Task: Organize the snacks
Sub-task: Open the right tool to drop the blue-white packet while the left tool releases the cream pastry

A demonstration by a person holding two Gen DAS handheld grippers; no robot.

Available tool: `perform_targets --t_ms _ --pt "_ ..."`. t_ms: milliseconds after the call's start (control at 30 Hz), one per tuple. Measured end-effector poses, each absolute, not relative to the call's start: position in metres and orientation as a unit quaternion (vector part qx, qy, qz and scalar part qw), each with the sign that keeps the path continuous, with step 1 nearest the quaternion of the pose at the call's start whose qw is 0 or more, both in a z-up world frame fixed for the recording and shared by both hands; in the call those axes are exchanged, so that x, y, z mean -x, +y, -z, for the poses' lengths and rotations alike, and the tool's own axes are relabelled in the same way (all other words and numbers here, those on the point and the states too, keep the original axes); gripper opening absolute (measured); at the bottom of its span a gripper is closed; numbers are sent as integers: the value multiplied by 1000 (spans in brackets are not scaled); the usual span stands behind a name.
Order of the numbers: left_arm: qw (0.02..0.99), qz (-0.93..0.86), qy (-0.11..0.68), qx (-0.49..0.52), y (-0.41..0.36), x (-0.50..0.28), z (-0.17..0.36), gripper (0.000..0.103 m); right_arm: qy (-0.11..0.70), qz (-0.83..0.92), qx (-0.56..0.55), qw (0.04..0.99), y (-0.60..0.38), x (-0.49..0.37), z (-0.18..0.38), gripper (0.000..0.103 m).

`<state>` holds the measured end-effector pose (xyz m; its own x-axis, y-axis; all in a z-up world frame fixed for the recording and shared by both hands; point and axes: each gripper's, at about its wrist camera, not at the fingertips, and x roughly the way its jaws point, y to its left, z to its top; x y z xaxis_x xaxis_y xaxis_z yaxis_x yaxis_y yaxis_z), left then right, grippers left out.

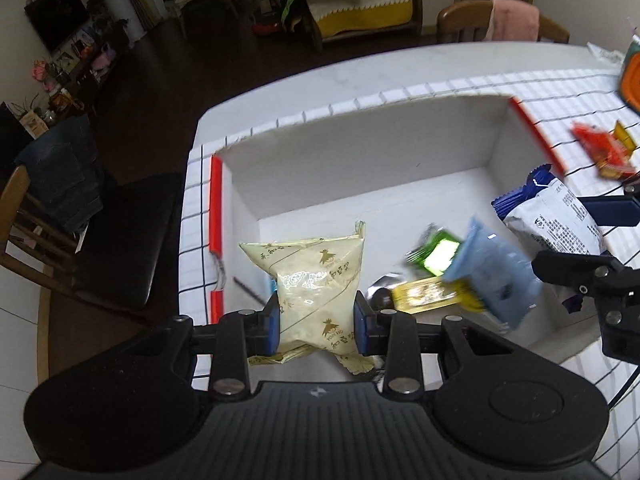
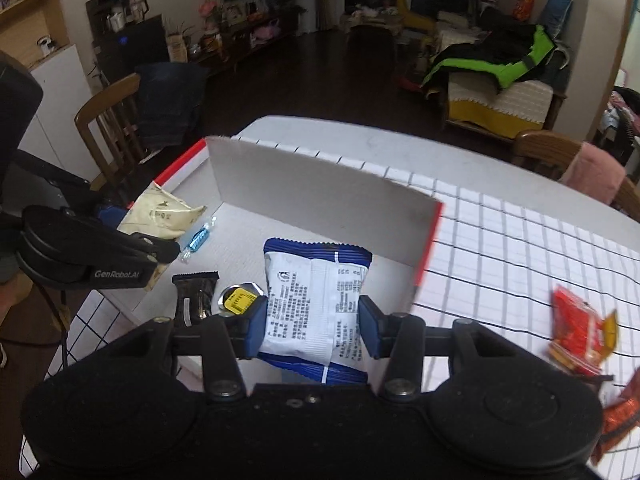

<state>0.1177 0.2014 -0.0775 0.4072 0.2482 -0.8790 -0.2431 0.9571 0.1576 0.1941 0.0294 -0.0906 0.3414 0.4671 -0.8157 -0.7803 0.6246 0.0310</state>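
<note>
While snacks are being sorted, a cream packet (image 1: pixel 316 288) is pinched in the left hand-held gripper (image 1: pixel 316 326) and a blue-and-white packet (image 2: pixel 316 308) in the right hand-held gripper (image 2: pixel 312 326), both held over the white box (image 1: pixel 360 152), seemingly for dropping in. Several small snacks are already gathered inside; two red packets (image 2: pixel 580 328) are left on the checked tabletop (image 2: pixel 520 240).

floor (image 2: pixel 312 80): dark wood
sofa (image 2: pixel 500 108): cream-and-yellow cover, green-black jacket (image 2: pixel 492 64) on it
chairs: wooden chair (image 1: pixel 24 216) left with dark clothes, another (image 1: pixel 460 24) far side with pink cloth
TV (image 1: pixel 56 16): on pale wall
light: dim
</note>
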Motion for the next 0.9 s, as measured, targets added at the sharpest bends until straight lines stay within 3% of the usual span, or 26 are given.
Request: perform_targets --t_ms 700,900 --pt "806 -125 571 -89 176 -136 123 34 439 -371 268 773 57 -192 141 46" --pt "810 -127 568 -75 179 -133 121 35 443 -372 263 772 56 -194 140 52"
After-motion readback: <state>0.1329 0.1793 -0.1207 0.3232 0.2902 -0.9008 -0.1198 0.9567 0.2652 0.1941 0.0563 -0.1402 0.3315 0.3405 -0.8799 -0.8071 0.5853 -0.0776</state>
